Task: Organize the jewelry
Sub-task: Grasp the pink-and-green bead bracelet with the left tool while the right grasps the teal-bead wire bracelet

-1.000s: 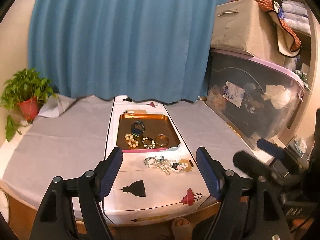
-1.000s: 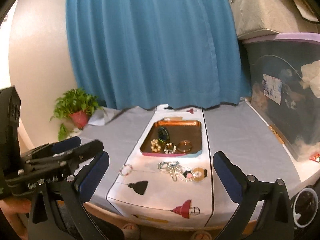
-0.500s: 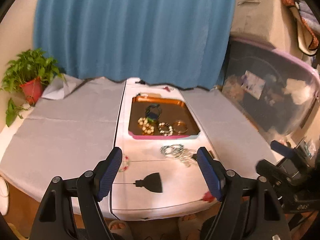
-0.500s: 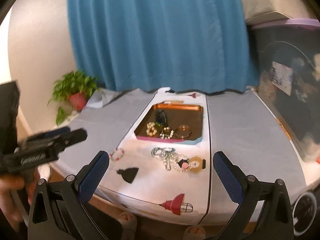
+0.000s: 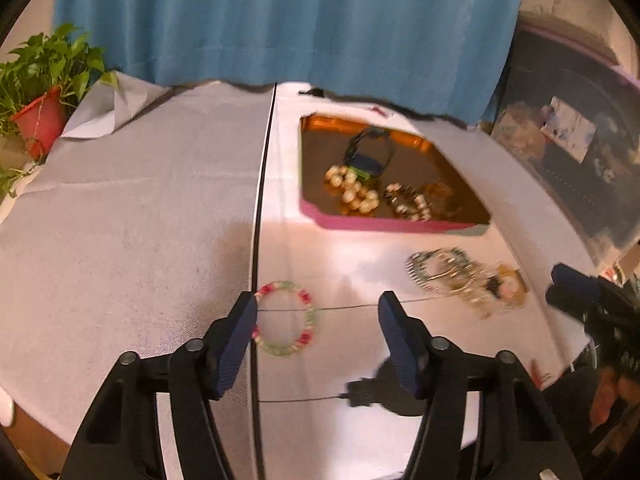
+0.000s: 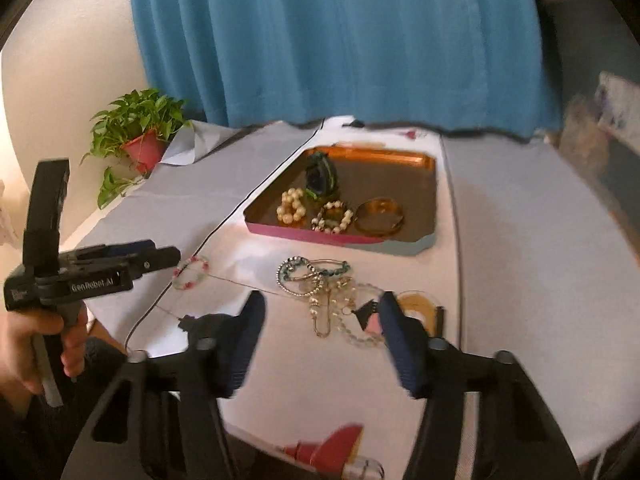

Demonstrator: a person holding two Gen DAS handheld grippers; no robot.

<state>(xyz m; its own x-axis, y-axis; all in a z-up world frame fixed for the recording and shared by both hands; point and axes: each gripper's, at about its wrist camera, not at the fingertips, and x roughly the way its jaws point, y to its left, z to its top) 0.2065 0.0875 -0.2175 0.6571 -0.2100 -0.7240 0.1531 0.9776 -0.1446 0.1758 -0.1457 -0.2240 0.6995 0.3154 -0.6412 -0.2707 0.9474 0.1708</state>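
Observation:
A copper tray (image 5: 316,216) (image 6: 424,192) with a pink front rim holds a pearl bracelet (image 5: 354,190), a dark green bracelet (image 6: 320,178), a beaded bracelet (image 6: 332,218) and a gold bangle (image 6: 380,218). A pink-and-green bead bracelet (image 5: 286,318) (image 6: 191,272) lies on the white runner, just ahead of my open left gripper (image 5: 318,320) (image 6: 160,256). A tangled pile of chains and bracelets (image 6: 332,292) (image 5: 460,280) lies in front of the tray, between the tips of my open right gripper (image 6: 320,308).
A potted plant (image 5: 40,92) stands at the table's far left. A blue curtain (image 6: 340,40) hangs behind the table. A dark storage bin (image 5: 580,152) stands at the right. Grey cloth (image 5: 120,220) covers the table on both sides of the runner.
Both grippers have moved forward and down toward the table. The left one now points at the pink-and-green bracelet, the right one at the tangled pile.

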